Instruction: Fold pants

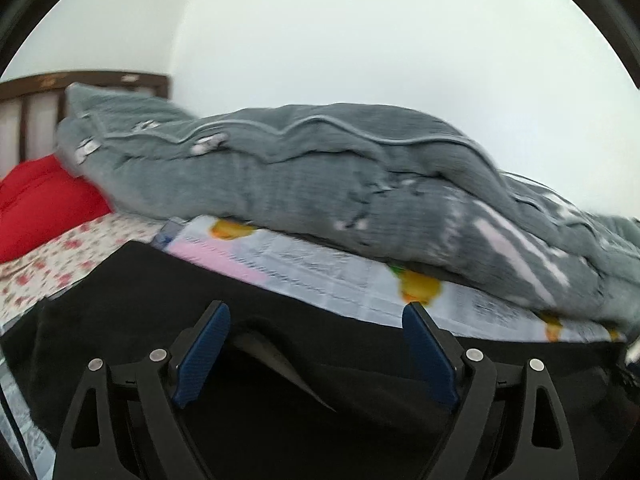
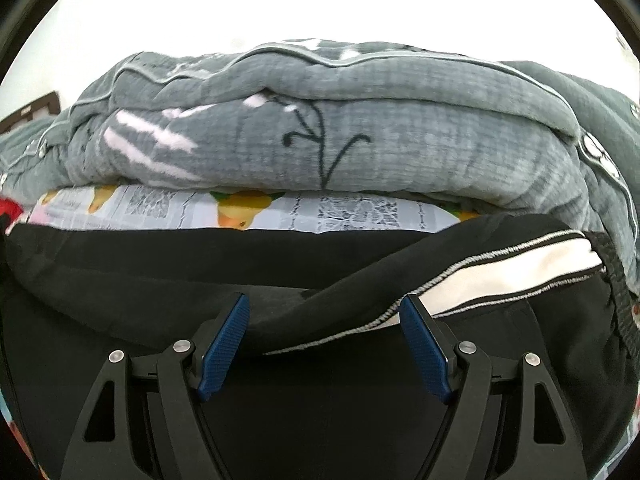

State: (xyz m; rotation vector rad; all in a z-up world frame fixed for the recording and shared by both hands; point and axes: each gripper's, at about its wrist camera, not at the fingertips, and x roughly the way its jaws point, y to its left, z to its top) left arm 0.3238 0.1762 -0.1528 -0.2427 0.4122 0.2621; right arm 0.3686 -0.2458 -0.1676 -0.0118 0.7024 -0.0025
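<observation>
Black pants (image 1: 280, 312) lie spread on the bed and fill the lower half of both views. In the right wrist view the pants (image 2: 160, 264) show a twisted fold with a white lining strip (image 2: 520, 268) edged in grey stitching. My left gripper (image 1: 316, 316) is open, its blue pads (image 1: 204, 356) low over the black cloth, holding nothing. My right gripper (image 2: 324, 308) is open too, with a raised fold of the pants lying between its blue pads (image 2: 424, 348), which do not pinch it.
A thick grey folded quilt (image 1: 320, 176) lies just behind the pants, also in the right wrist view (image 2: 340, 128). Under it is a printed sheet with yellow fruit (image 1: 360, 276). A red pillow (image 1: 44, 204) and a brown headboard (image 1: 100, 84) are at left.
</observation>
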